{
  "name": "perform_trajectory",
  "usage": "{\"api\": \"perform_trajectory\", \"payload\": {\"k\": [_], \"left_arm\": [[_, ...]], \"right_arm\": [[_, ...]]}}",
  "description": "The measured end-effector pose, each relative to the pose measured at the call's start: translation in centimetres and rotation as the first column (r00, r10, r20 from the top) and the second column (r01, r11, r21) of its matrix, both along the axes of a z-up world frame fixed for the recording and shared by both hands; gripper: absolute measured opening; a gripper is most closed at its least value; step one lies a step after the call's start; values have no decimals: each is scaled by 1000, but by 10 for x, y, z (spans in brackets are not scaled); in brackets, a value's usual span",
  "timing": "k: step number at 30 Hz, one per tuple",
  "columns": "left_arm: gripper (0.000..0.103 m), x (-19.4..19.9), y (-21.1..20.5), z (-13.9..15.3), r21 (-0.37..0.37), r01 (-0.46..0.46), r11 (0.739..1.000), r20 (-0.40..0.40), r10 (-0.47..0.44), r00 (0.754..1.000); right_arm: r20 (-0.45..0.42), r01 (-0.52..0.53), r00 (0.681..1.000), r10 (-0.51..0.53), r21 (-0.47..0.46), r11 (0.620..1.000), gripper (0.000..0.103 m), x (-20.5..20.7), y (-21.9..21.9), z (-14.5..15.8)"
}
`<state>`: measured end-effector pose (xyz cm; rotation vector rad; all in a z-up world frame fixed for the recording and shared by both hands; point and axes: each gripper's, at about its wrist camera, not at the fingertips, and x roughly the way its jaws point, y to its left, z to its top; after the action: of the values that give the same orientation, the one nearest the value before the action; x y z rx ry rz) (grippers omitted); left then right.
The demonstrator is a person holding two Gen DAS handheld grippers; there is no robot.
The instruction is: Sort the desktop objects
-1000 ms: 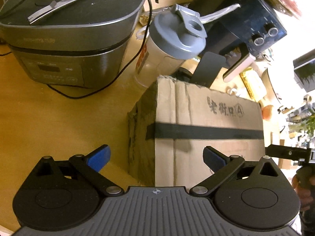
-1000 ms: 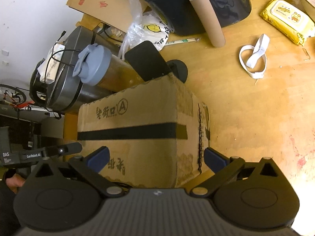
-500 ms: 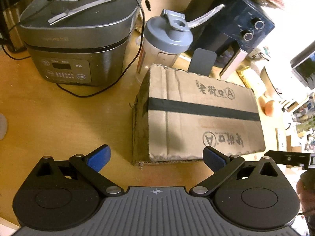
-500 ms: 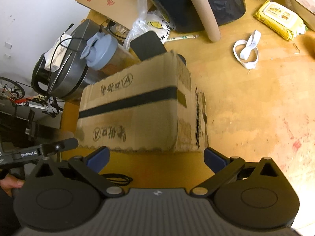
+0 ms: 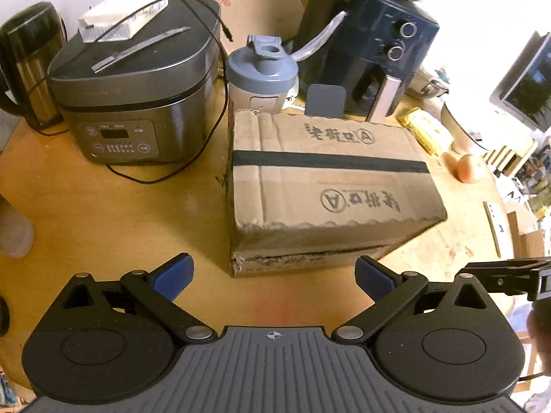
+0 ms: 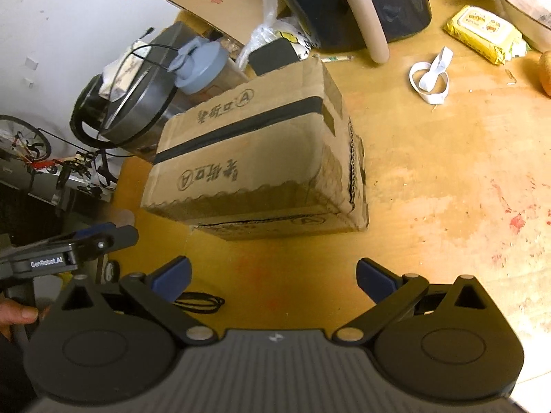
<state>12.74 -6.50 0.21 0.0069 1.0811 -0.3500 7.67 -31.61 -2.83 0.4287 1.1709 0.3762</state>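
The cardboard box (image 5: 330, 186) sits mid-frame on the table (image 5: 103, 213). The left gripper (image 5: 273, 272) and right gripper (image 6: 272, 272) hang near it, jaws wide apart and empty, maybe ready to grab something.

The shaker (image 5: 261, 79) base is hidden behind the box (image 5: 327, 186). The kettle (image 5: 24, 65) is cut by the left edge. The cooker (image 6: 127, 103) panel is unreadable.
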Motion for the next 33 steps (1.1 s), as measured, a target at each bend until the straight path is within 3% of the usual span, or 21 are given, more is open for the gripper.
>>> {"api": "perform_trajectory", "payload": {"k": [10, 21, 33], "left_arm": [[103, -54, -7, 17, 43, 24, 999, 97, -28, 995], [103, -93, -19, 13, 153, 15, 988, 137, -37, 990], [103, -98, -30, -9, 215, -74, 974, 114, 50, 992]], "right_arm": [[97, -21, 995, 27, -60, 998, 103, -44, 10, 19], [207, -21, 976, 70, -232, 973, 103, -82, 27, 33], [172, -11, 983, 68, -316, 949, 103, -87, 32, 10]]}}
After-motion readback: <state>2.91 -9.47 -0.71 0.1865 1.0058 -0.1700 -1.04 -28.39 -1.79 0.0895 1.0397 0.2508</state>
